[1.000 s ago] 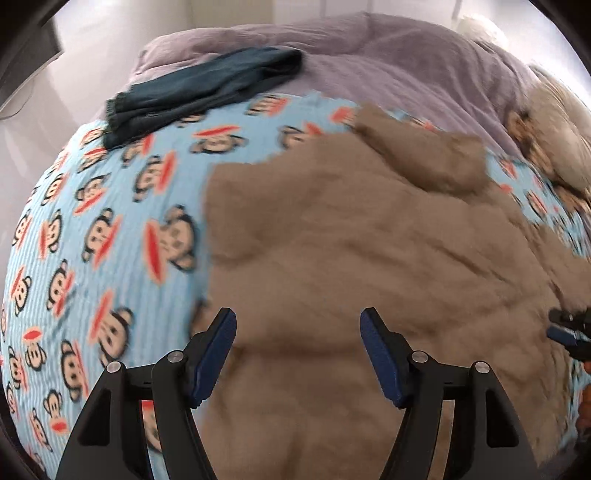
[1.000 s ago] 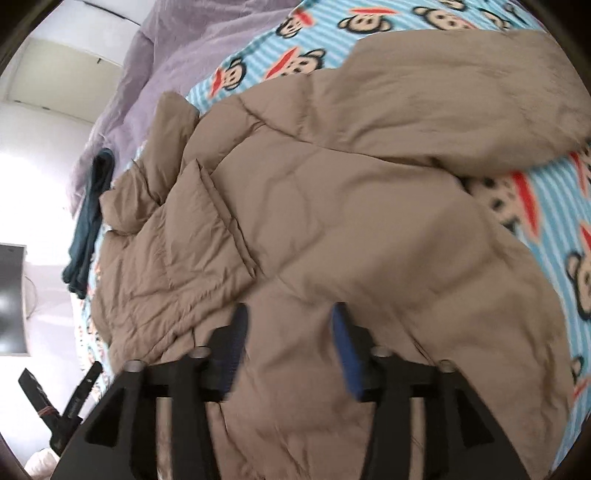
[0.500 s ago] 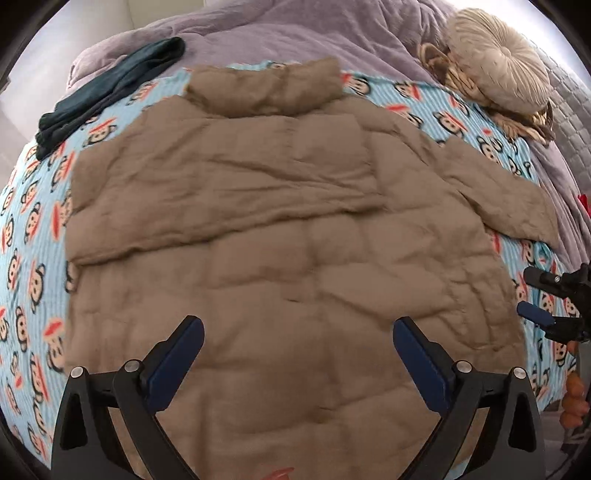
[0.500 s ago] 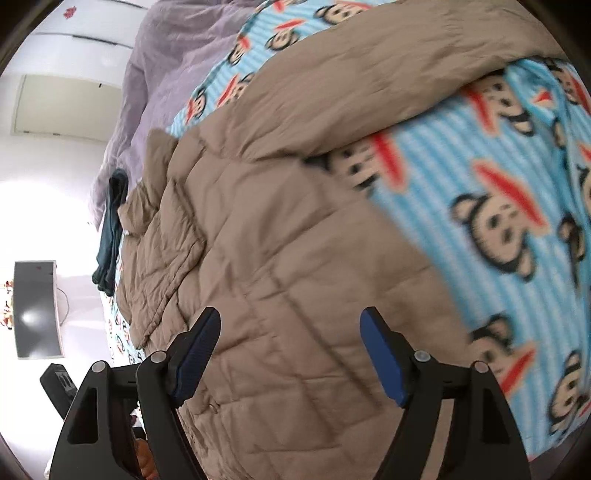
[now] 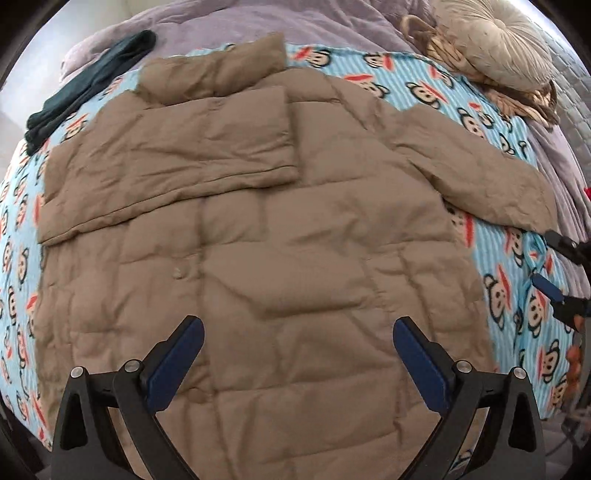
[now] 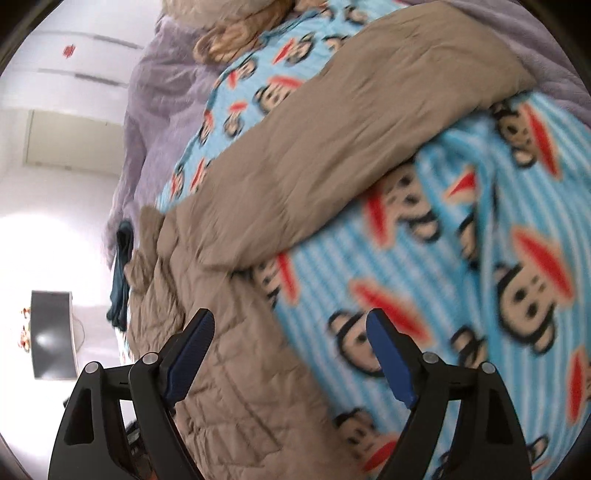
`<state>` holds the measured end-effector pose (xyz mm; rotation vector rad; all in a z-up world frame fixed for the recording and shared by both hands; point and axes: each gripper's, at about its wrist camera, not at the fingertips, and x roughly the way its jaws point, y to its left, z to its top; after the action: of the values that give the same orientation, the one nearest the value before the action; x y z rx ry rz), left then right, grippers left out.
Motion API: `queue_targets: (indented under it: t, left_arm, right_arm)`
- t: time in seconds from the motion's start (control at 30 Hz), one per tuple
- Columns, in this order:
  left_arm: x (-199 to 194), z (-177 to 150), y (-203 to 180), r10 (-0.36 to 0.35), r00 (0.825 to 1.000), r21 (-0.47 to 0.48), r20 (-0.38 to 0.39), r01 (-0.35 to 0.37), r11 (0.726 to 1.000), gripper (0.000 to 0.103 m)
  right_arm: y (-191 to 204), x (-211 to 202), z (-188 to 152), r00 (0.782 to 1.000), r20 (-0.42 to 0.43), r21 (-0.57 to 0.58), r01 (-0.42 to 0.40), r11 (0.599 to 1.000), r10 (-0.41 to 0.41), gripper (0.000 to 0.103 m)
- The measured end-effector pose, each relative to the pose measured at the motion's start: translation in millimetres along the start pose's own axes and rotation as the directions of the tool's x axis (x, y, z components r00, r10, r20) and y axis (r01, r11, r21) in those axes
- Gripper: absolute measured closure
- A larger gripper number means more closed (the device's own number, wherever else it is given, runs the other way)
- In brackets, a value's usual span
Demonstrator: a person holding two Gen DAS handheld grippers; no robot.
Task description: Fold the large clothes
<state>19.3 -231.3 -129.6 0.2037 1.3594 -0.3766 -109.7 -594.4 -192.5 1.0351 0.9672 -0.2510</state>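
A tan quilted jacket [image 5: 258, 240] lies flat on a blue monkey-print blanket [image 5: 509, 295]. Its collar [image 5: 210, 74] points away from me. One sleeve [image 5: 177, 158] is folded across the chest, and the other sleeve [image 5: 472, 170] stretches out to the right. My left gripper [image 5: 299, 328] hovers open over the jacket's lower body, holding nothing. My right gripper [image 6: 290, 321] hangs over the jacket's side edge [image 6: 229, 369] and the blanket [image 6: 480, 295], below the outstretched sleeve [image 6: 351, 129]. Its jaws are opening with nothing between them. It also shows at the right edge of the left wrist view as the right gripper [image 5: 554, 266].
A dark teal garment [image 5: 85, 77] lies at the far left of the bed. A purple bedspread [image 5: 295, 22] covers the far end, with a round cream cushion [image 5: 491, 40] at the far right. A dark screen [image 6: 51, 332] stands by the white wall.
Both grippers have swept rightward across the jacket and their jaws have widened. The right gripper now reaches the jacket's side edge and the blanket under the outstretched sleeve.
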Motion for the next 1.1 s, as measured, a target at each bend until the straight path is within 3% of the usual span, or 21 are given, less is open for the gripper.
queue_targets:
  t: [0.2, 0.33, 0.43, 0.57, 0.63, 0.73, 0.93, 1.0, 1.1]
  left_arm:
    - [6.2, 17.4, -20.8, -0.011, 1.0, 0.019, 0.003, 0.011, 1.0, 0.001]
    - [9.0, 27.9, -24.7, -0.017, 1.0, 0.014, 0.002, 0.017, 1.0, 0.001]
    - [13.8, 35.4, -28.5, -0.016, 1.0, 0.021, -0.002, 0.016, 1.0, 0.001]
    - [16.0, 43.8, -30.3, -0.02, 1.0, 0.015, 0.004, 0.02, 1.0, 0.001]
    - [15.2, 48.6, -29.8, -0.026, 1.0, 0.007, 0.012, 0.026, 1.0, 0.001]
    - [13.2, 55.5, -28.2, -0.027, 0.999, 0.003, 0.029, 0.027, 1.0, 0.001]
    - [8.2, 63.3, -17.3, -0.024, 0.999, -0.024, 0.049, 0.025, 0.999, 0.001]
    - [8.8, 63.4, -14.0, -0.02, 0.999, -0.031, 0.047, 0.022, 0.999, 0.001]
    - [11.9, 62.7, -11.3, -0.013, 0.999, -0.038, 0.037, 0.014, 0.999, 0.001]
  right_arm:
    - [-52.8, -8.8, 46.7, 0.993, 0.121, 0.16, -0.017, 0.987, -0.003, 0.016]
    - [-85.2, -4.8, 76.6, 0.988, 0.152, 0.261, -0.044, 0.964, 0.004, 0.016]
    - [-104.0, 3.0, 94.7, 0.982, 0.174, 0.34, -0.133, 0.931, 0.077, 0.016]
    - [-116.1, 13.3, 117.0, 0.953, 0.229, 0.415, -0.282, 0.865, 0.2, 0.016]
    - [-115.8, 13.3, 125.6, 0.933, 0.269, 0.42, -0.337, 0.843, 0.239, 0.016]
    - [-110.6, 12.4, 133.5, 0.922, 0.291, 0.411, -0.363, 0.836, 0.257, 0.016]
    - [-93.0, 13.0, 128.6, 0.932, 0.195, 0.423, -0.362, 0.831, 0.306, 0.016]
    - [-84.7, 13.1, 124.3, 0.924, 0.172, 0.41, -0.381, 0.829, 0.34, 0.016]
    - [-74.7, 8.8, 132.3, 0.918, 0.194, 0.355, -0.394, 0.848, 0.346, 0.016]
